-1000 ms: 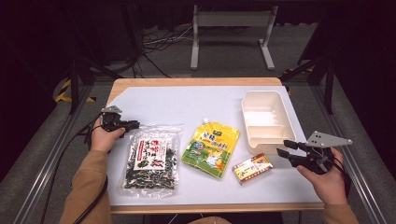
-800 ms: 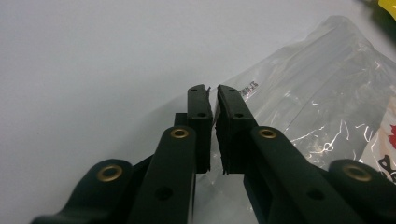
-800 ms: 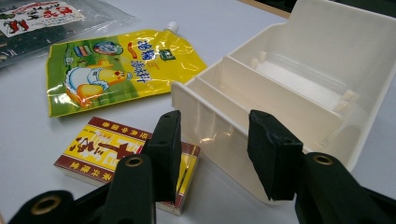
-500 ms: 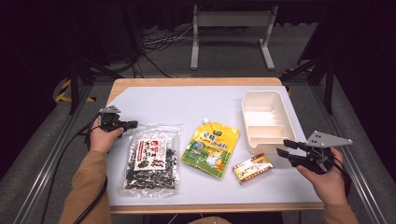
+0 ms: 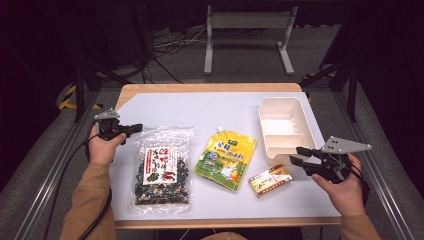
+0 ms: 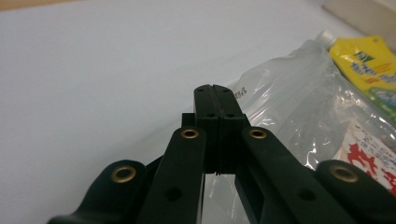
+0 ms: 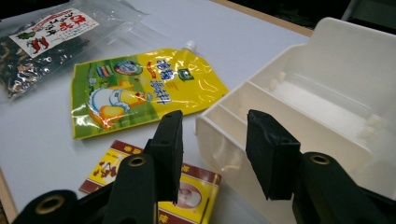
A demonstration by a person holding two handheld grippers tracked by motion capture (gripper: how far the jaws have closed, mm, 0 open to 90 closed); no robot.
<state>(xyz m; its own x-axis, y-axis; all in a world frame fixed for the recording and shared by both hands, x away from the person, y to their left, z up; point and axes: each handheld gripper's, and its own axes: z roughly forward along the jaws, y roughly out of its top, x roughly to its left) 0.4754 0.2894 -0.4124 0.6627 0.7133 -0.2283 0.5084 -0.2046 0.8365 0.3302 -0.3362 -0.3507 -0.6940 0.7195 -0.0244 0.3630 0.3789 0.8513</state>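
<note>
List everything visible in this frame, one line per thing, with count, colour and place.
seaweed bag: 1, clear with dark contents, table's left
spout pouch: 1, yellow-green, centre
small box: 1, red-yellow, right of the pouch
divided tray: 1, cream, table's right
table: 1, white top, wooden edge
metal stand: 1, grey, floor behind
left gripper: 1, black, shut, by the bag's top corner
right gripper: 1, black, open, beside the box and tray
</note>
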